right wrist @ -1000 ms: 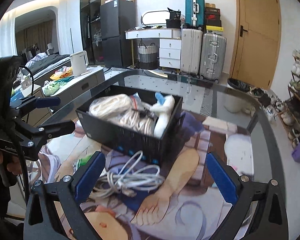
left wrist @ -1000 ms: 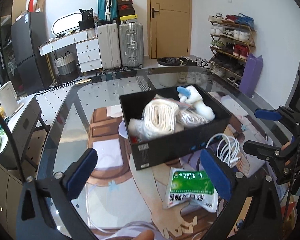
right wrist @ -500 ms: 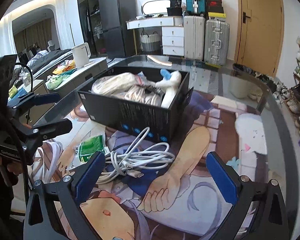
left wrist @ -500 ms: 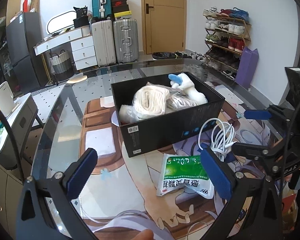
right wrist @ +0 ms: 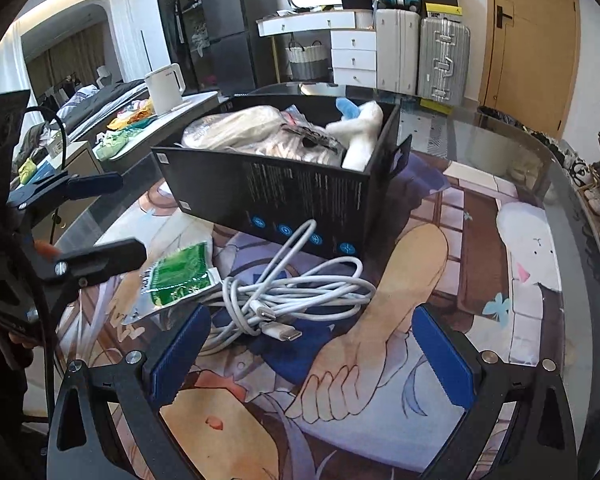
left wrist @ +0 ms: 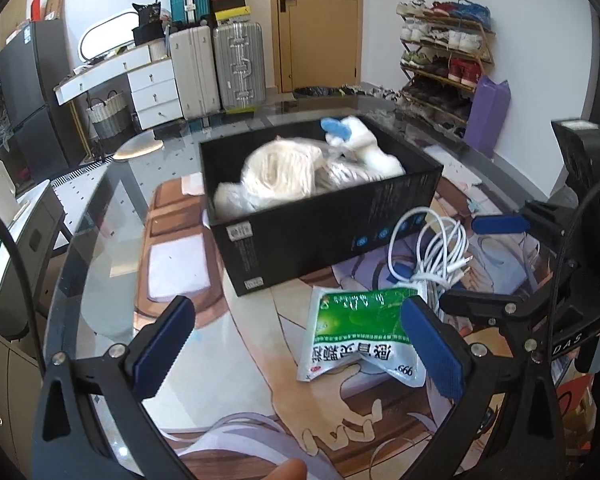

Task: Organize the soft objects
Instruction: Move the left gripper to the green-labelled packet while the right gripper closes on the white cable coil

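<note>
Gaping wide, left tongs point(left wrist: 300, 344) empty; right tongs point(right wrist: 312, 350) likewise.

Bright daylight, glare on the glass table point(left wrist: 100, 240), slight motion blur, dark fisheye-warped corners.

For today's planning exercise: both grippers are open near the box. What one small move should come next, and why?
Probably lower the right gripper onto the white cable and close. It lies loose on the mat outside the black box, right between that gripper's open fingers. The left gripper is also open, near the green packet, which could follow.
</note>
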`<action>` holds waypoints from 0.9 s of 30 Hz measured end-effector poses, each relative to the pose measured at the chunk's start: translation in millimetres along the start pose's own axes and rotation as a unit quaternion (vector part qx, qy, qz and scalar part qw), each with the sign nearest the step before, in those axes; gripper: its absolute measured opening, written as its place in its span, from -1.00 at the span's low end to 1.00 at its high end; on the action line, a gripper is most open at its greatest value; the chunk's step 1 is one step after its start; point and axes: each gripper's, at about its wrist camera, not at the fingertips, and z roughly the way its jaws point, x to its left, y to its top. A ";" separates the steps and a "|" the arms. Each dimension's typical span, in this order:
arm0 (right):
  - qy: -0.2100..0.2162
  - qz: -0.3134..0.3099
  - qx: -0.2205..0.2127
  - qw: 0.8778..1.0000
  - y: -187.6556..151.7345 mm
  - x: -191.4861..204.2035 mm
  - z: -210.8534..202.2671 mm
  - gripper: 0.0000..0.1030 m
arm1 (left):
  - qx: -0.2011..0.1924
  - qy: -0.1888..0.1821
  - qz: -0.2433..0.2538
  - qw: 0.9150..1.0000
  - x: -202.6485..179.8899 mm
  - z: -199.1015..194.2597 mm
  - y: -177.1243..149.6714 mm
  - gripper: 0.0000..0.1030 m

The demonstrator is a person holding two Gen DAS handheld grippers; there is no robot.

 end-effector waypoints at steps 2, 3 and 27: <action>-0.003 0.002 0.003 1.000 -0.9 0.5 1.1 0.99 | 0.009 -0.006 0.007 1.000 -4.3 3.8 -2.1 1.00; -0.006 0.004 0.006 1.000 -0.9 0.2 3.0 0.99 | 0.011 -0.010 0.010 1.000 -6.0 4.4 -2.7 1.00; -0.006 0.024 0.020 0.999 -3.6 -4.7 10.9 0.99 | 0.050 -0.081 -0.028 0.995 -9.1 16.8 -10.8 1.00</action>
